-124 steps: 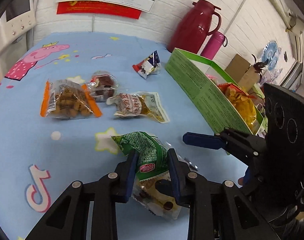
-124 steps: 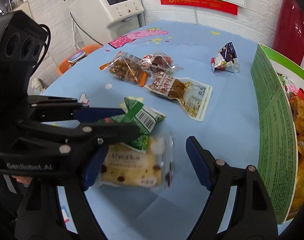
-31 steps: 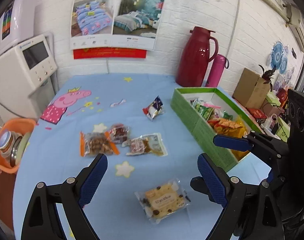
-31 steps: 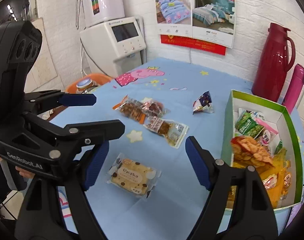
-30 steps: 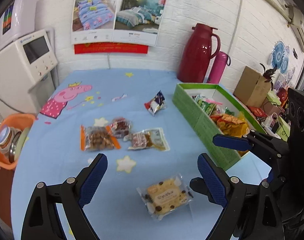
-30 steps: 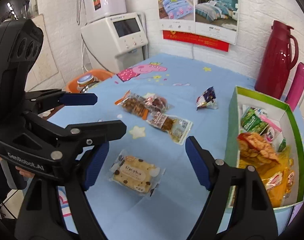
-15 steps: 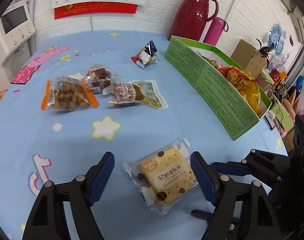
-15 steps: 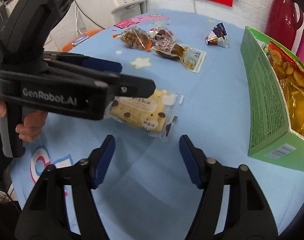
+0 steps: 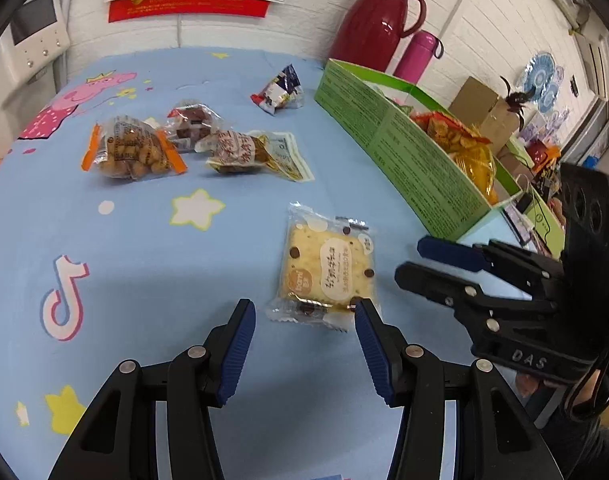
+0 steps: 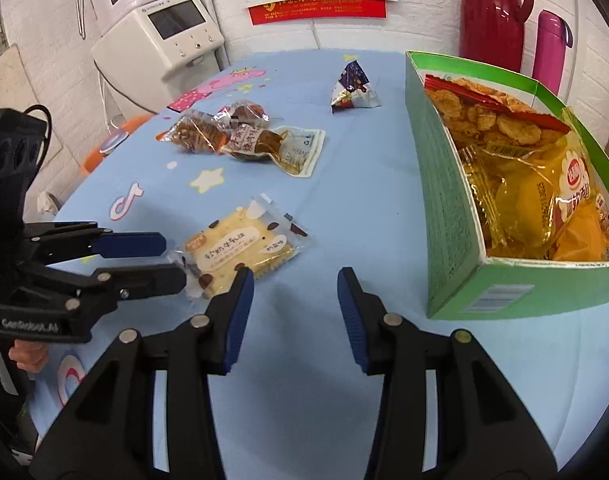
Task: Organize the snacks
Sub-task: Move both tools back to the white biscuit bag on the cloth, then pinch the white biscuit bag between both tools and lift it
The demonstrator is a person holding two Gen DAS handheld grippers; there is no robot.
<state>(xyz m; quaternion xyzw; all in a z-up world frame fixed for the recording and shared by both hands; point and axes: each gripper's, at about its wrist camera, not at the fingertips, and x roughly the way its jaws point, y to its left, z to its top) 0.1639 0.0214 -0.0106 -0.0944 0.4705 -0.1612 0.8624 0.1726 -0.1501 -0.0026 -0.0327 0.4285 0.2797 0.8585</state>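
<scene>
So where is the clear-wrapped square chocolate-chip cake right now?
The chocolate-chip cake lies flat on the blue tablecloth, just ahead of the open left gripper, left of the green cardboard box.

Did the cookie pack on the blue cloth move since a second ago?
Cannot tell. The cookie pack lies in the same patch between the white star and the green box, but looks turned, and the camera moved too.

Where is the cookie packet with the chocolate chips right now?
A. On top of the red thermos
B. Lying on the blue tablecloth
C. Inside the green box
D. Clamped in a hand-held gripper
B: the cookie packet lies flat on the tablecloth, just ahead of the open left hand-held gripper, outside the green box.
</scene>
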